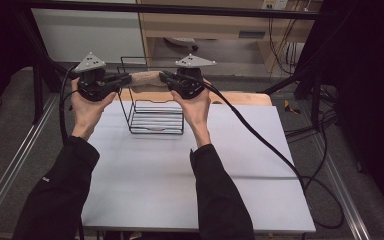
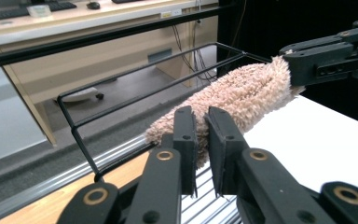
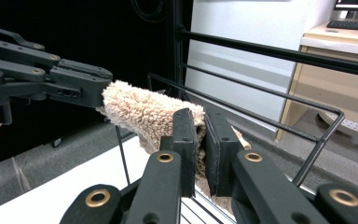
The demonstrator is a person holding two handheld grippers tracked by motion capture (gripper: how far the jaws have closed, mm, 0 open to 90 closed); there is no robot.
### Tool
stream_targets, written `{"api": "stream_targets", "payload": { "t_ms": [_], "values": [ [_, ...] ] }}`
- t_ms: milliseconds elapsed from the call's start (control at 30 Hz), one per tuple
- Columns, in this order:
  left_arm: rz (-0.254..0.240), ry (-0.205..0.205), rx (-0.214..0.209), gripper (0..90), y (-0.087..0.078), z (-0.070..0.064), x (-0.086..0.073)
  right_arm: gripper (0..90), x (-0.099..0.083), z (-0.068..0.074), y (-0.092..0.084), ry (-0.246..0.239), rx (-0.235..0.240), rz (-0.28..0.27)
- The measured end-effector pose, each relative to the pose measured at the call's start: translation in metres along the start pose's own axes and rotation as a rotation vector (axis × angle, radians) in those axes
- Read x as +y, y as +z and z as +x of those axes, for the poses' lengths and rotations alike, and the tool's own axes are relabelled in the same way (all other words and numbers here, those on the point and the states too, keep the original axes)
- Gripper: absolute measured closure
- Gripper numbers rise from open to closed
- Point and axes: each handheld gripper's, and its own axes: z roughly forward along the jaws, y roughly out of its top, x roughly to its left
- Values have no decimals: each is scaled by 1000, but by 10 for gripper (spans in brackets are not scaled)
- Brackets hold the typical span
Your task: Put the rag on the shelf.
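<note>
both my jaws are clamped on the fuzzy towel (image 1: 145, 80), left gripper (image 1: 111, 84) and right gripper (image 1: 172, 82) at opposite ends, over the wire rack (image 1: 155, 122) near the desk's far edge; uneven pulling could, i judge, slip an end free or snag the rack's wires.

A fluffy beige towel (image 1: 145, 80), stretched level near the upper centre, hangs above a black wire rack (image 1: 152, 117).

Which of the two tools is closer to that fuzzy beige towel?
Neither: both grip it. The left tool pinches one end of the towel and the right tool pinches the other, holding it stretched above the wire rack.
</note>
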Motion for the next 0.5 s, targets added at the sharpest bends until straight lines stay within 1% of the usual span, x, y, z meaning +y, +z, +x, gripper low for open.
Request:
{"api": "stream_targets", "payload": {
  "t_ms": [100,233,333,433,500],
  "values": [
    [-1,-21,-7,777,-3,1,3,841,-1,1,0,-11,1,8],
    [-8,-52,-9,769,-5,2,11,841,-2,2,0,-27,-1,14],
    [-13,-77,-25,809,-6,1,15,840,-3,3,0,-42,1,23],
    [-6,-82,-24,840,-5,0,16,840,-5,4,0,-53,3,31],
    [-9,-90,-29,855,-5,1,16,840,-5,3,0,-45,6,29]
  ]
}}
